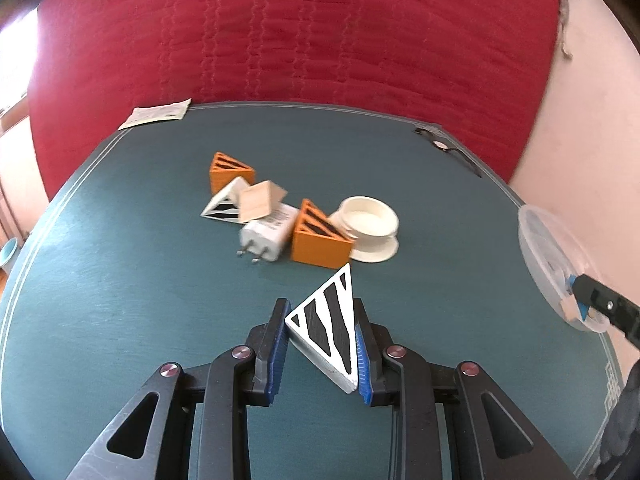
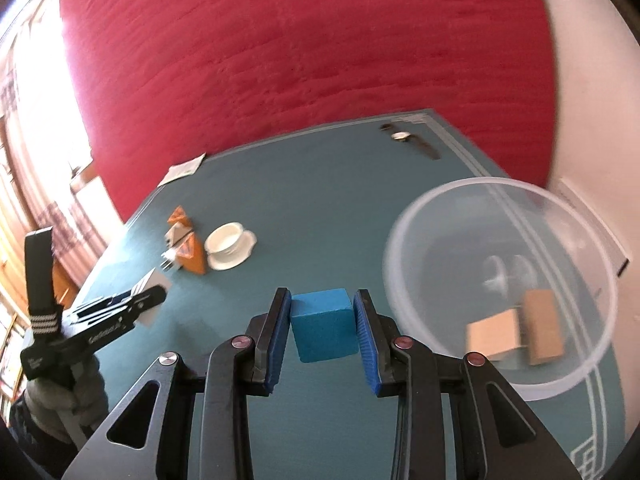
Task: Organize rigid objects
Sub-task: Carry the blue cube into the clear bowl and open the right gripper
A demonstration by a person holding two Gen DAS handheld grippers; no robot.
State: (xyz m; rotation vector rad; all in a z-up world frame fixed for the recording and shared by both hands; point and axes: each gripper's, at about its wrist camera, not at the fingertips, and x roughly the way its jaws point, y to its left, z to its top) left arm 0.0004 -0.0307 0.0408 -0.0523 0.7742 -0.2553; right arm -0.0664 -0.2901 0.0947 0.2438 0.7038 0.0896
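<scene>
My left gripper [image 1: 320,320] is shut on a white triangular wedge with black stripes [image 1: 330,326], held above the teal table [image 1: 120,300]. My right gripper [image 2: 322,316] is shut on a blue cube [image 2: 323,326], just left of a clear plastic bowl [image 2: 404,240] that holds two wooden blocks [image 2: 516,332]. The same bowl [image 1: 536,236] shows at the right edge of the left wrist view, with the right gripper's tip [image 1: 592,296] over it. On the table lie two orange wedges [image 1: 318,236], another white wedge [image 1: 224,204], a wooden block [image 1: 262,200] and a white plug adapter [image 1: 266,236].
A white round lid or dish [image 1: 370,228] sits beside the near orange wedge. A wristwatch [image 2: 408,138] lies at the far right corner and a paper slip [image 1: 156,114] at the far left corner. A red quilted surface [image 1: 300,32] rises behind the table.
</scene>
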